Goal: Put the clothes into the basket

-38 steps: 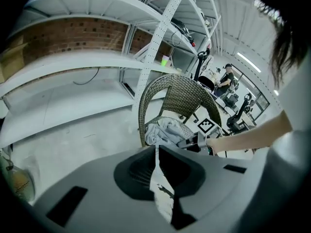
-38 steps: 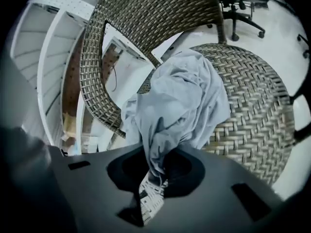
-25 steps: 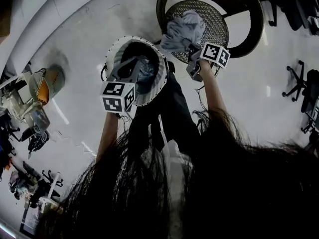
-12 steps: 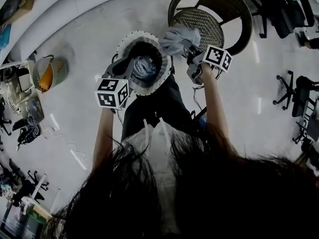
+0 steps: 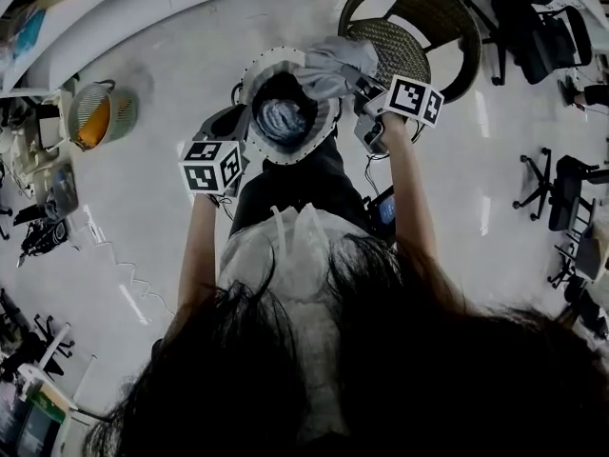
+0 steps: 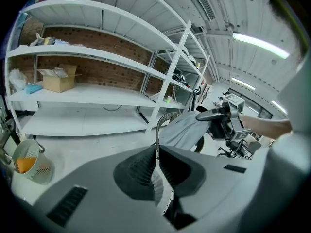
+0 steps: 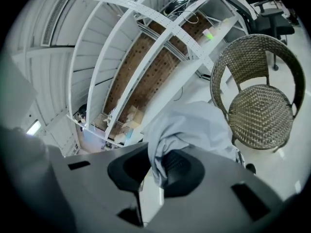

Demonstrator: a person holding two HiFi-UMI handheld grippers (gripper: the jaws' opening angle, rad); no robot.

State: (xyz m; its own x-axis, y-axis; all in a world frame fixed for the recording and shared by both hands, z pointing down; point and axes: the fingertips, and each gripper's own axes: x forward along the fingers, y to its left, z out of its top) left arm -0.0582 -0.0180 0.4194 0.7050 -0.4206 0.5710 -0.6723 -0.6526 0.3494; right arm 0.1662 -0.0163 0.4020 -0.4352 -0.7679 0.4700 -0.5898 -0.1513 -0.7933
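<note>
A round basket (image 5: 319,133) with a white perforated rim and dark inside is held up in front of the person. A bluish garment (image 5: 281,120) lies in it. My left gripper (image 5: 240,119) is shut on the basket's rim (image 6: 160,186), a thin white strip between its jaws. My right gripper (image 5: 359,86) is shut on a light grey garment (image 5: 333,63), which hangs bunched over the basket's far right edge. In the right gripper view the grey garment (image 7: 192,127) spills out of that gripper (image 7: 154,166). The left gripper view shows the grey garment (image 6: 184,130) beyond its own gripper (image 6: 156,152).
A wicker chair (image 5: 419,27) stands right behind the basket, its seat (image 7: 262,110) bare. A small orange-and-green basket (image 5: 95,115) sits on the floor at the left. White shelving (image 6: 97,91) with a cardboard box (image 6: 58,77) lines the wall. Office chairs (image 5: 561,188) stand at the right.
Both grippers have risen. The grey garment has come up off the chair seat and moved left over the basket's rim. The basket has been lifted toward the chair.
</note>
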